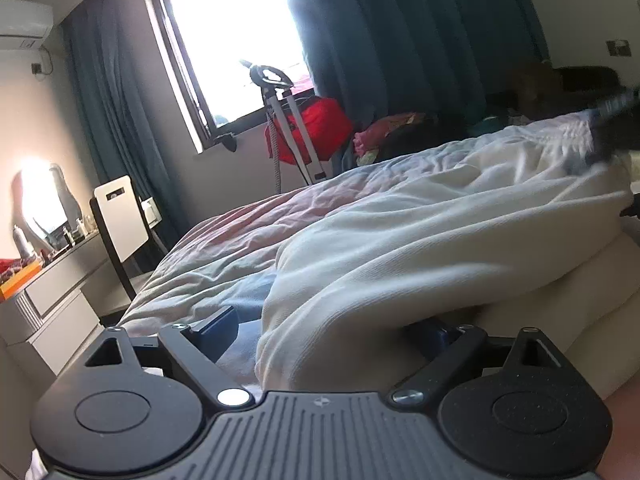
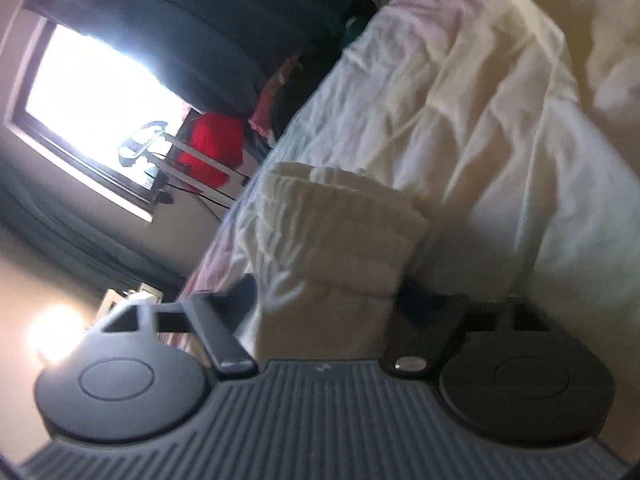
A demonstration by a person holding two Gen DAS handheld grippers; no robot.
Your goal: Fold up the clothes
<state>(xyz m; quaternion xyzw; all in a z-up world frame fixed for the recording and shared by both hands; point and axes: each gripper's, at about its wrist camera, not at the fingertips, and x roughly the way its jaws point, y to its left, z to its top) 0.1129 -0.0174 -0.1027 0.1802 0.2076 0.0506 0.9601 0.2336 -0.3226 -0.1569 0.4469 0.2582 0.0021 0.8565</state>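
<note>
both grippers clamp the same cream garment [image 1: 420, 240] on the rumpled bed [image 1: 224, 248]. left gripper [image 1: 332, 332] pinches a bulging fold between its fingers; right gripper [image 2: 324, 300] grips the ribbed cuff [image 2: 340, 216], the cloth spreading away ahead of it.

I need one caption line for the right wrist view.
Right tongs shut on the ribbed cuff of a cream cotton garment above a rumpled pale bedsheet.

Home bedroom: bed [image 1: 248, 232], curtains [image 1: 384, 40].
</note>
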